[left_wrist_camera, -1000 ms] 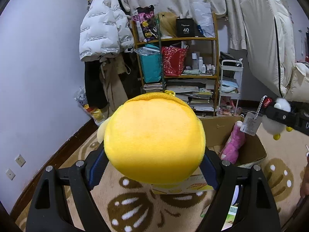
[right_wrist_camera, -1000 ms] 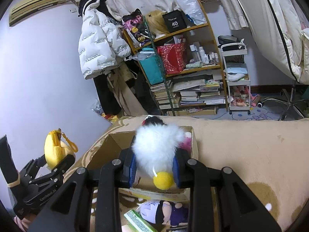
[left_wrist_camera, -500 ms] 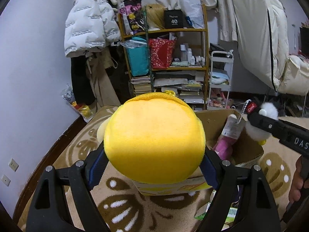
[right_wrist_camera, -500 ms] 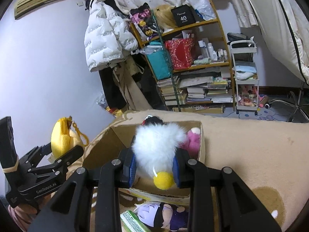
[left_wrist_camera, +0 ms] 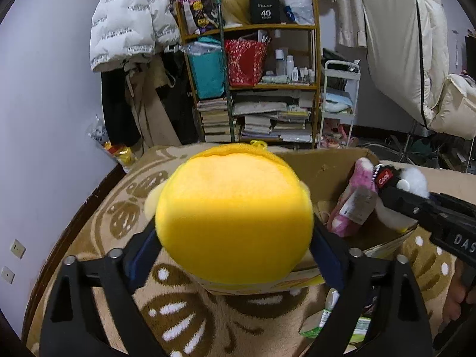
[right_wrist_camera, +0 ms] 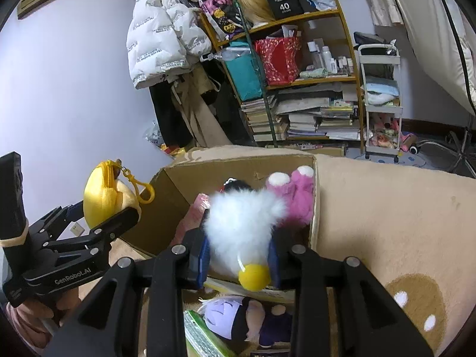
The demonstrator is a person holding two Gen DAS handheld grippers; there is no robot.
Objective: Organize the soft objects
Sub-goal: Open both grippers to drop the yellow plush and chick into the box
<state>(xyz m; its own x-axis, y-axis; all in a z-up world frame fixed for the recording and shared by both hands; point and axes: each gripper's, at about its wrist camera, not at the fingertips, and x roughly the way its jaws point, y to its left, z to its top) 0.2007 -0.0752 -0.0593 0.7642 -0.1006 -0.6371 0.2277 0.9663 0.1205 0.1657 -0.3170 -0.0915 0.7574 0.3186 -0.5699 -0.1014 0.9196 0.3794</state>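
Since the earlier frame both grippers have closed in over the cardboard box. Left gripper clamps the yellow plush at the box's left edge; right gripper clamps the white plush above its near side. Box holds a pink plush. Next: lower, then release.
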